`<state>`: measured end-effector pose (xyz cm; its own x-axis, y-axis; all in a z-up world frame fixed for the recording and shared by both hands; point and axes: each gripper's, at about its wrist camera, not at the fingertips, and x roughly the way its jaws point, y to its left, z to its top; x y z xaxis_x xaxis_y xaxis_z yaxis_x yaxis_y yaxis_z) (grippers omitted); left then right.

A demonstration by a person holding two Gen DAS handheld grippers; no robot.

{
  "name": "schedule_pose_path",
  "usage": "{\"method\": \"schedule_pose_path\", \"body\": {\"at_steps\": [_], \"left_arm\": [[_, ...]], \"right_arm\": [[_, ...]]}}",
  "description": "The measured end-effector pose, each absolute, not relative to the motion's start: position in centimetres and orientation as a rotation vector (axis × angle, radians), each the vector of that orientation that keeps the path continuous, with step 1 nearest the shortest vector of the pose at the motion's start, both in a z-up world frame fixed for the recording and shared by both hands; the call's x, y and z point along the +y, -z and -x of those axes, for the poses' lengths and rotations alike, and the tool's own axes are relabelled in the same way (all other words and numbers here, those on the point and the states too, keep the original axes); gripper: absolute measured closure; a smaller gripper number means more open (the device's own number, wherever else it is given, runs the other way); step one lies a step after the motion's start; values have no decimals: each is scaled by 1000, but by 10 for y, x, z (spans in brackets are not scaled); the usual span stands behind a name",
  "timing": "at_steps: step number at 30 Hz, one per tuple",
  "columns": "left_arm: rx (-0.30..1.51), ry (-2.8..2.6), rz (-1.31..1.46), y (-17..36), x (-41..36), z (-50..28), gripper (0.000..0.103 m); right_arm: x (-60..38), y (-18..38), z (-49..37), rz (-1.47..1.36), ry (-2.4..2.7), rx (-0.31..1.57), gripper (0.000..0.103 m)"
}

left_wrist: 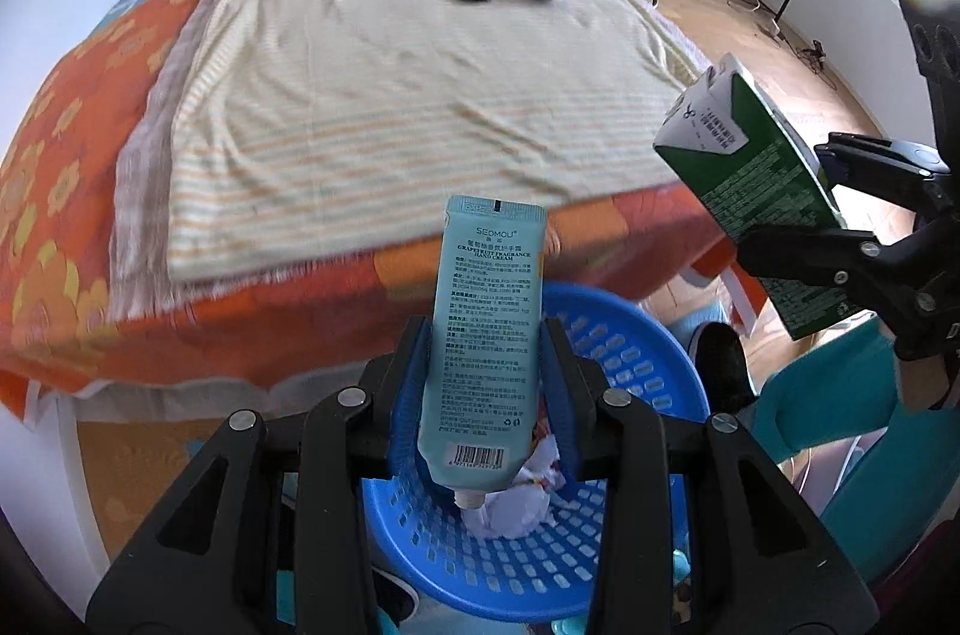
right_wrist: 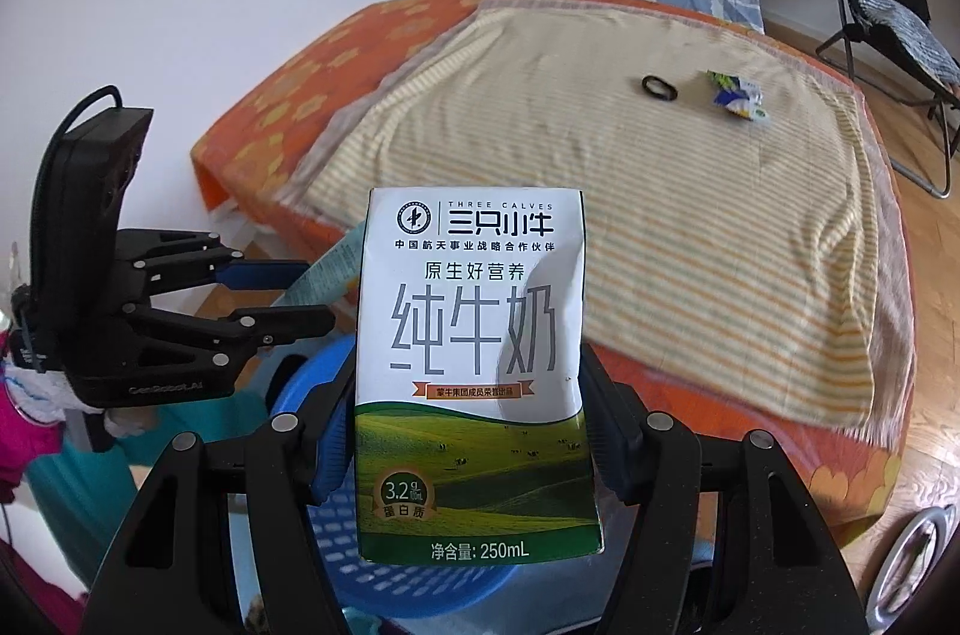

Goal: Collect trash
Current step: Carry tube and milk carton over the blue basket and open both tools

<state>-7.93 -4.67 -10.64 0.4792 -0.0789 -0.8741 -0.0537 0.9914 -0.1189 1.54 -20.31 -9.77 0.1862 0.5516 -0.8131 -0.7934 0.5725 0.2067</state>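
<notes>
- Left wrist view: the left gripper [left_wrist: 487, 365] is clamped on a pale blue hand cream tube [left_wrist: 486, 335], nozzle end pointing down over the blue basket [left_wrist: 630, 371] beside the bed [left_wrist: 90, 191]. Crumpled paper [left_wrist: 534, 491] lies in the basket. At right, the right gripper [left_wrist: 840, 209] grips a milk carton [left_wrist: 756, 191].
- Right wrist view: the right gripper [right_wrist: 468, 395] is clamped on the milk carton [right_wrist: 474, 371], above the basket [right_wrist: 312, 389]. A black ring [right_wrist: 659, 87] and a crumpled wrapper [right_wrist: 737, 95] lie on the striped sheet [right_wrist: 690, 227]. The left gripper [right_wrist: 276, 296] is at left.
</notes>
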Motion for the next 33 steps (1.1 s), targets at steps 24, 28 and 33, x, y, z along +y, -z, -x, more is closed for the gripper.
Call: {"method": "schedule_pose_path", "body": {"at_steps": [24,28,33], "left_arm": [[1194,22,151,155,-64,114,66],[1202,25,157,158,-64,116,66],[1207,29,154,159,-65,116,65]], "right_arm": [[-210,160,36,370,-997,1156,38],[-207,166,39,379,-1007,1173,38],[-203,169,42,400,-1007,1181,38]]}}
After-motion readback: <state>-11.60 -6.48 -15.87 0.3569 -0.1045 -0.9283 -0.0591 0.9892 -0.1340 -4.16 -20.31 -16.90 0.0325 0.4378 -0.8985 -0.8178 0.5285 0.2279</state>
